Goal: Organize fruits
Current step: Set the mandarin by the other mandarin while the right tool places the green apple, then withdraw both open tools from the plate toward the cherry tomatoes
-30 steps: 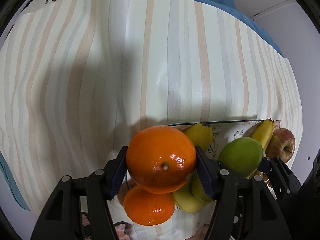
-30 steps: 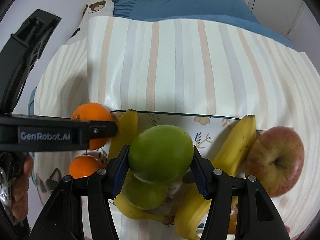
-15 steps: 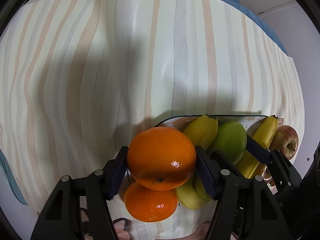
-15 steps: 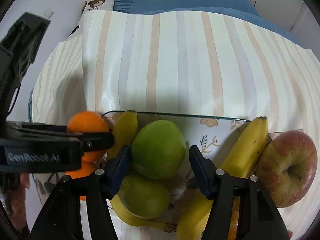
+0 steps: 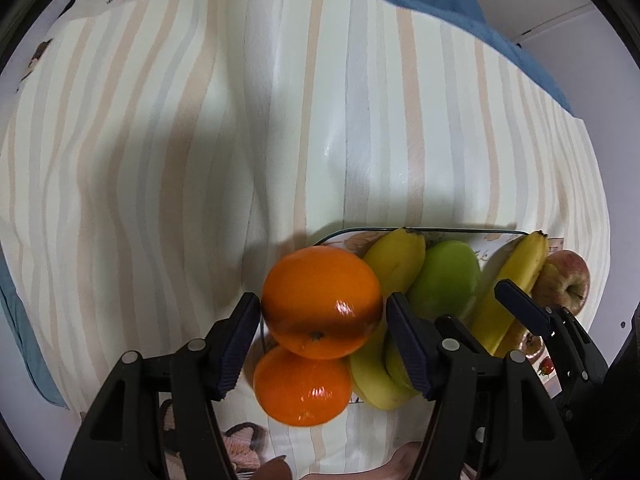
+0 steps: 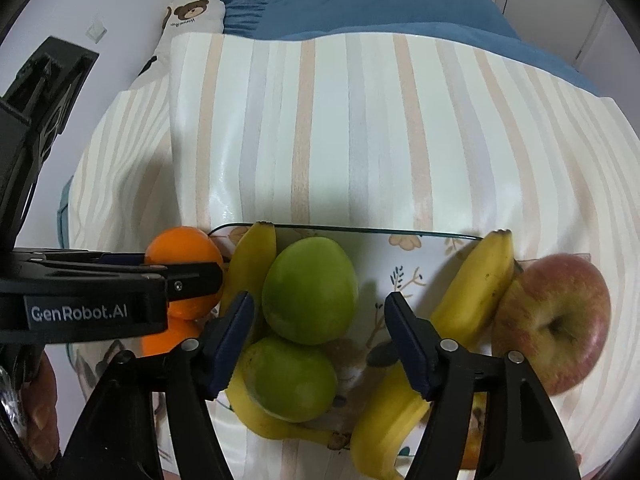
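My left gripper [image 5: 322, 330] is shut on an orange [image 5: 322, 302] and holds it low over the left end of a patterned tray [image 6: 420, 256], just above a second orange [image 5: 302, 386]. My right gripper [image 6: 320, 334] is open. A green mango [image 6: 310, 290] lies in the tray between its fingers, free of them, on top of another green mango [image 6: 290, 378]. Bananas [image 6: 476, 280] and a red apple [image 6: 554, 324] lie at the tray's right end. The held orange also shows in the right wrist view [image 6: 184, 254].
The tray sits on a striped cloth [image 6: 360, 128] over a bed. A blue blanket [image 6: 360, 4] and a bear-print pillow [image 6: 192, 12] lie at the far end. A white wall is at the left.
My right gripper opened and let the green mango down onto the tray, then drew back slightly. My left gripper lowered the orange toward the tray's left end.
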The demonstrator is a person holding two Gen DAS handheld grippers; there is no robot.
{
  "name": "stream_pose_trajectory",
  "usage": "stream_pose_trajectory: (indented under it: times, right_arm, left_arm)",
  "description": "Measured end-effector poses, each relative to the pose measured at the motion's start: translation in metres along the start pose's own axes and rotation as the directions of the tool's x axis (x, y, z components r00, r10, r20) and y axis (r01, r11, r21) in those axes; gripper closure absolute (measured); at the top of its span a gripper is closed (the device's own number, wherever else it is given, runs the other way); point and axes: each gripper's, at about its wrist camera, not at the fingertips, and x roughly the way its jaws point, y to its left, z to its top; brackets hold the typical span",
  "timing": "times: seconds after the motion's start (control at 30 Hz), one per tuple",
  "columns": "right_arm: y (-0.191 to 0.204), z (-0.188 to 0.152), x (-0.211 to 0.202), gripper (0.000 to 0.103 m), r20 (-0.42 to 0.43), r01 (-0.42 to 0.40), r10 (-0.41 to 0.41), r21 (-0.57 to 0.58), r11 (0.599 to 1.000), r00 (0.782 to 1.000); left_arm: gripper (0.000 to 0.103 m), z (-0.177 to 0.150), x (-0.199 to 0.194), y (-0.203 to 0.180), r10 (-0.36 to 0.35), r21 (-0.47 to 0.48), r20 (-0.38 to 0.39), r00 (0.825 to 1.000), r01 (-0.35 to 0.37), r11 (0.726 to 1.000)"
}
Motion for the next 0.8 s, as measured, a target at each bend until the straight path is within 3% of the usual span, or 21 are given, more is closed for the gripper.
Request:
stream_pose_trajectory:
  times: [0.07, 0.27, 0.6, 0.8]
  right_arm:
    - [-0.002, -0.002, -0.008, 0.030, 0.009, -0.002, 0.002, 0.007, 1.000, 1.000]
    - [-0.013, -0.019, -0.040, 0.025, 0.045, 0.004, -0.005, 0.031, 1.000, 0.999]
    - [-0.026, -0.068, -0.085, 0.009, 0.098, 0.090, -0.091, 0.021, 0.996, 0.991]
    - [-0.036, -0.092, -0.112, 0.003, 0.167, 0.145, -0.149, 0.034, 0.989, 0.975]
  left_arm:
    - [0.040, -0.005, -0.009, -0.004, 0.009, 0.008, 0.024, 1.000, -0.009, 1.000]
    - [0.023, -0.031, -0.038, -0.020, 0.053, 0.044, 0.133, 0.990, -0.059, 0.997]
    - [0.003, -0.092, -0.061, -0.030, 0.155, 0.075, 0.291, 0.944, -0.184, 0.980]
    - [0.001, -0.122, -0.071, -0.036, 0.186, 0.054, 0.365, 0.912, -0.220, 0.974]
